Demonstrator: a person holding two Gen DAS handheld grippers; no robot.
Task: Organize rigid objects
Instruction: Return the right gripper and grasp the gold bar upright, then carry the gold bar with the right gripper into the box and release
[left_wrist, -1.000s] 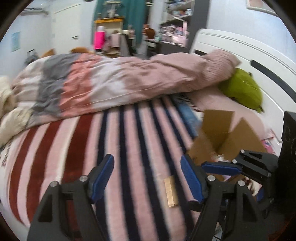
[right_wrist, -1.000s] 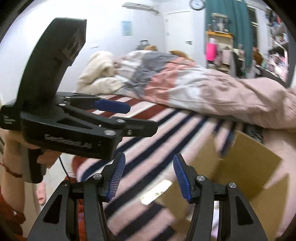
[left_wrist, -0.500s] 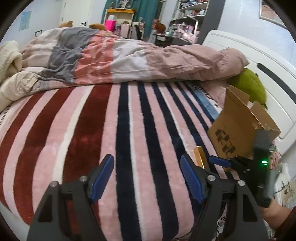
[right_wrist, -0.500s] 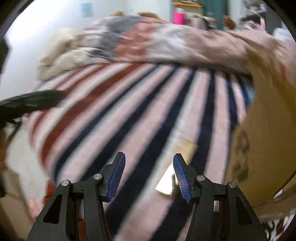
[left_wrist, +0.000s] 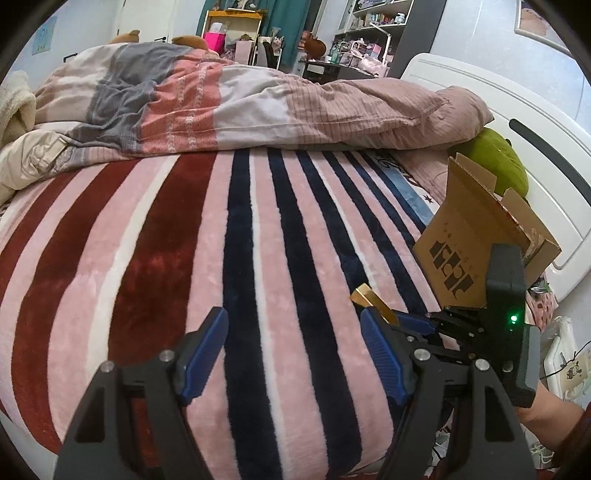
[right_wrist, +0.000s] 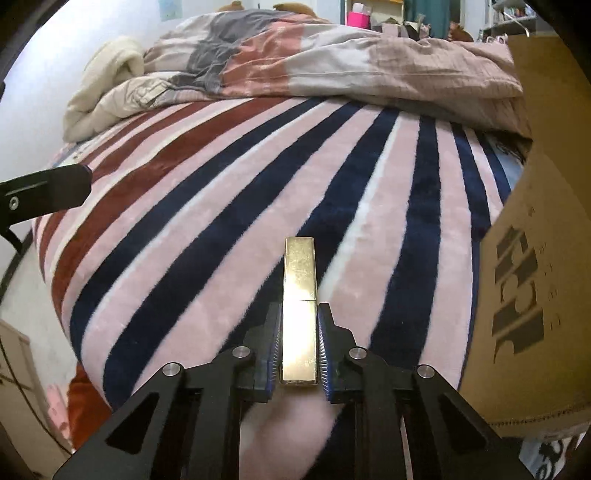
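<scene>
In the left wrist view, the left tongs (left_wrist: 293, 354) stood wide and empty over the striped blanket (left_wrist: 155, 258) on the bed; the gold bar (left_wrist: 373, 301) rose just to their right, held by the right tongs, near the cardboard box (left_wrist: 465, 236).

In the right wrist view, the right tongs (right_wrist: 299, 343) had just closed, gripping the gold bar's (right_wrist: 300, 295) near end between them; its far end jutted beyond the pads, with the box (right_wrist: 532, 258) to the right.

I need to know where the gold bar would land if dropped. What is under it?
Under the gold bar lies the striped blanket. The right gripper clamps its near end; whether the bar touches the blanket cannot be told.
</scene>
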